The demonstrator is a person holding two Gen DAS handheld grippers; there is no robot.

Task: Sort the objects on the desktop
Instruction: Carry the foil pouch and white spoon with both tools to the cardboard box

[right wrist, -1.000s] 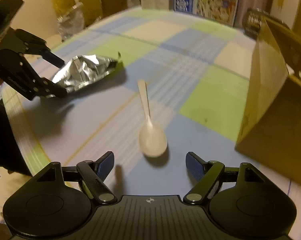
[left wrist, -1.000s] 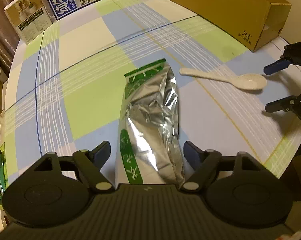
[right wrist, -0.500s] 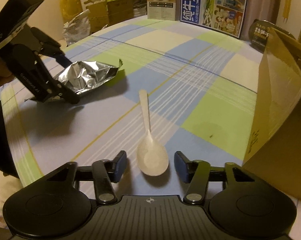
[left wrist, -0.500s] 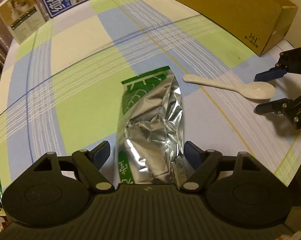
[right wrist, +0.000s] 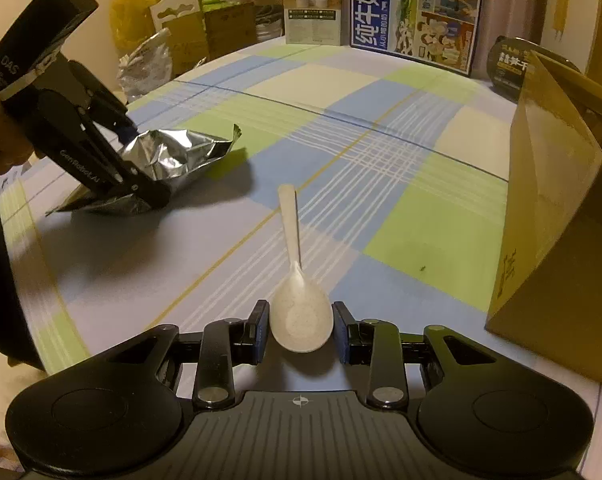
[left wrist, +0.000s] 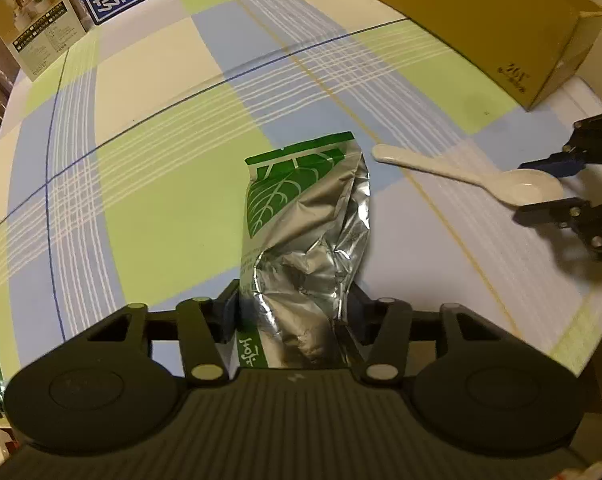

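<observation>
The left claw [left wrist: 293, 316] is clenched on the near end of the foil bag [left wrist: 305, 216], which lies in the middle of the frame on the checked desk [left wrist: 161, 208]. The right claw [right wrist: 301, 332] has its fingers close on both sides of the white spoon [right wrist: 301, 316] bowl at lower centre; I cannot tell if they touch it. A cardboard box [right wrist: 561, 208] stands at the right.
</observation>
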